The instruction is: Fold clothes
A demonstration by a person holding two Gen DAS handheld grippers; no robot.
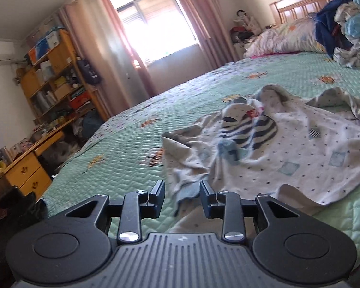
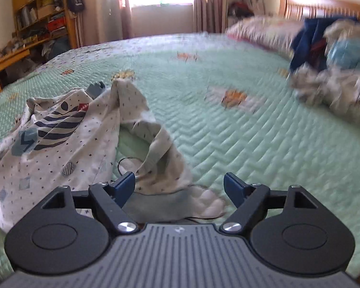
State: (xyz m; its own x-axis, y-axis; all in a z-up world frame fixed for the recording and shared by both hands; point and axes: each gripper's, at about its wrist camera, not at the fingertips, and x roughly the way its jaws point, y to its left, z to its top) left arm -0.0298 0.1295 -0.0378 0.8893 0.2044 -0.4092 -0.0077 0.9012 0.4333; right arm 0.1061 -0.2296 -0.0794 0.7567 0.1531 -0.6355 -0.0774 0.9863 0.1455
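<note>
A soft, light printed shirt lies rumpled on the green quilted bed, both sleeve cuffs lying between empty tongs, left tongs part-open, right tongs wide, likely the best holds.

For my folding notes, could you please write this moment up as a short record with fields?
Surface: green quilted bedspread on a bed
Garment: white long-sleeved top with small dark marks and a navy striped print, spread out but rumpled, not yet folded
Left gripper: open, grey sleeve cuff between its fingers
Right gripper: open wide over the other sleeve cuff
Other laundry: heap of unfolded clothes near the wooden headboard
</note>
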